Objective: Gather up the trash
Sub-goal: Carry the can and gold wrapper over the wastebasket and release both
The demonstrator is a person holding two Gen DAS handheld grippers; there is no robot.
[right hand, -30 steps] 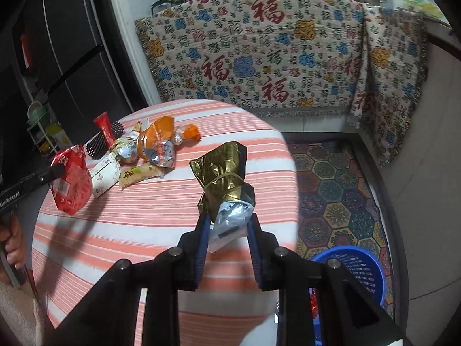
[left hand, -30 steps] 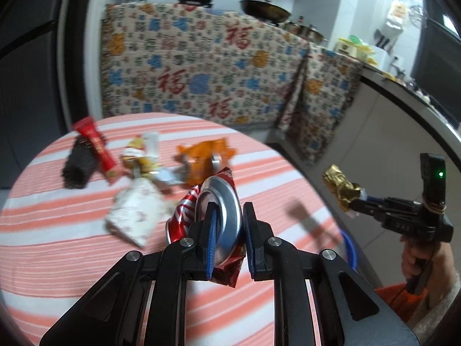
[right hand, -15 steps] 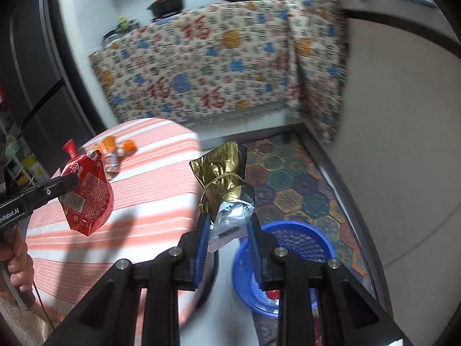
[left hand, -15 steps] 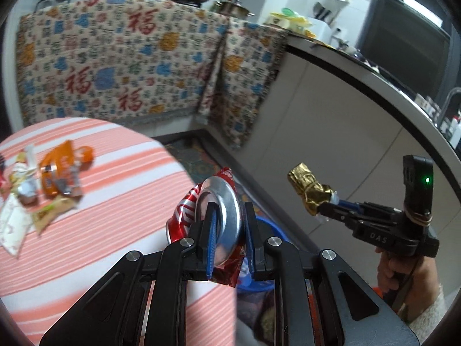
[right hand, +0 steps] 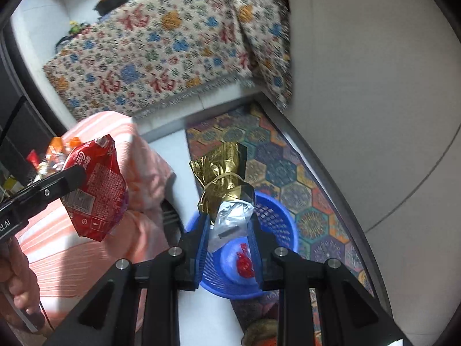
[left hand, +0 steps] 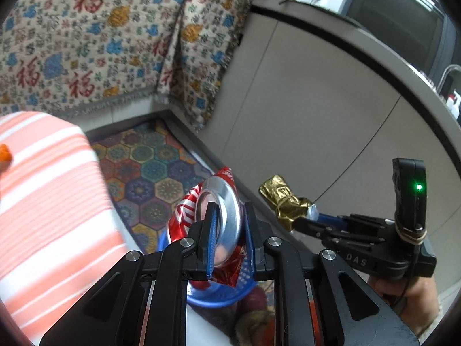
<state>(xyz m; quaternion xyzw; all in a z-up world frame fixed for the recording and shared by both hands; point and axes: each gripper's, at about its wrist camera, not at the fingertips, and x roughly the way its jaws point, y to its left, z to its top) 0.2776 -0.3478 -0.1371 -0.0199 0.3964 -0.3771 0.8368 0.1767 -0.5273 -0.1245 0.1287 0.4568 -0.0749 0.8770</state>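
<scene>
My left gripper (left hand: 229, 225) is shut on a red snack bag (left hand: 187, 216) with a silvery round inside, held in the air beyond the table's edge. In the right wrist view the same red bag (right hand: 95, 193) hangs at the left. My right gripper (right hand: 229, 227) is shut on a gold foil wrapper (right hand: 224, 178) with a silver lining, above a blue basket (right hand: 276, 210) on the floor. A red candy wrapper (right hand: 244, 263) lies in that basket. The left wrist view shows the gold wrapper (left hand: 283, 201) at the right and the basket's rim (left hand: 213, 302) below my fingers.
The round table with an orange striped cloth (left hand: 43, 216) stands at the left, with more wrappers (right hand: 54, 152) on it. A patterned rug (left hand: 144, 173) covers the floor. A grey counter front (left hand: 317, 101) curves along the right, draped with a flowery cloth (left hand: 86, 43).
Both grippers have swung right, off the table and toward the blue basket, keeping hold of the red bag and the gold wrapper. The basket has come under the right gripper.
</scene>
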